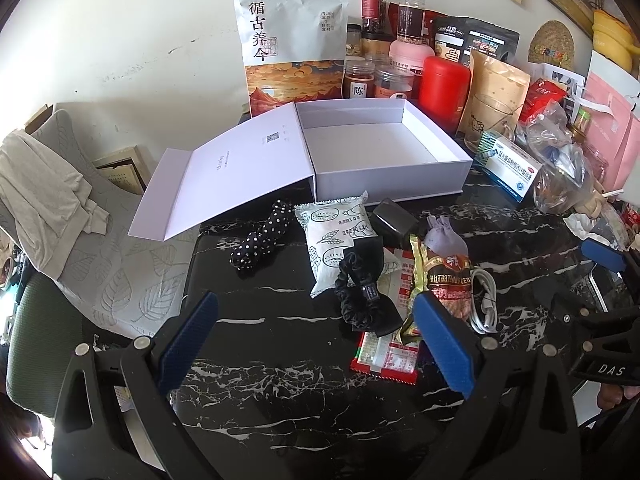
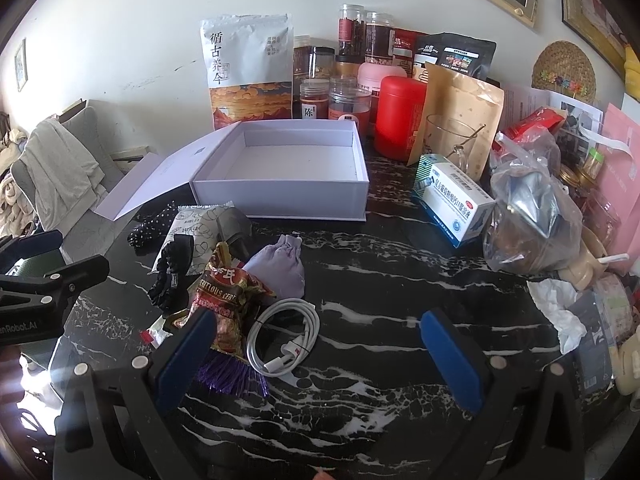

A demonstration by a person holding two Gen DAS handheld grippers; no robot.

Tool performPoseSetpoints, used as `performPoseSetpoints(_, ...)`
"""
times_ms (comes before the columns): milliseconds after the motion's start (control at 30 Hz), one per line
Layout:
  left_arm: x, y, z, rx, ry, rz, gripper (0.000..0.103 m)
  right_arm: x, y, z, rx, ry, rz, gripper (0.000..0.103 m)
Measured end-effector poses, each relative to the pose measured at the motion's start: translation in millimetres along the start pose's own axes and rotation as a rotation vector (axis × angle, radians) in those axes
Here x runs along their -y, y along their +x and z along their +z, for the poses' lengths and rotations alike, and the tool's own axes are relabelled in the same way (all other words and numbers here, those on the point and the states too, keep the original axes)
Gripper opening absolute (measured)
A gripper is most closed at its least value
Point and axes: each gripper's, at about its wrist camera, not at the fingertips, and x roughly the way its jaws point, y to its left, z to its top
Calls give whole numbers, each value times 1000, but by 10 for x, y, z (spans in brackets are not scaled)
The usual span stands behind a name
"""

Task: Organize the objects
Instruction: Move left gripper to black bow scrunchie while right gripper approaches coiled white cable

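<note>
Between the spread right tongs [image 2: 318,344], centre the coiled cable [image 2: 284,340] before pinching; left tongs [image 1: 316,344] also spread, box [image 1: 384,148] empty

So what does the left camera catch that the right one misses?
Only the left view shows the whole red-and-white packet under the black scrunchie. Only the right view shows the purple fringe beside the white cable and the crumpled tissue. Both show the open white box, the lavender pouch and open tongs, left and right.
</note>
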Motion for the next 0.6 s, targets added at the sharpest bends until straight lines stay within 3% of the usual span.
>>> performPoseSetpoints(600,60,126,-115,-50,-19,-28,98,62,97,-154,-48,17,25,102)
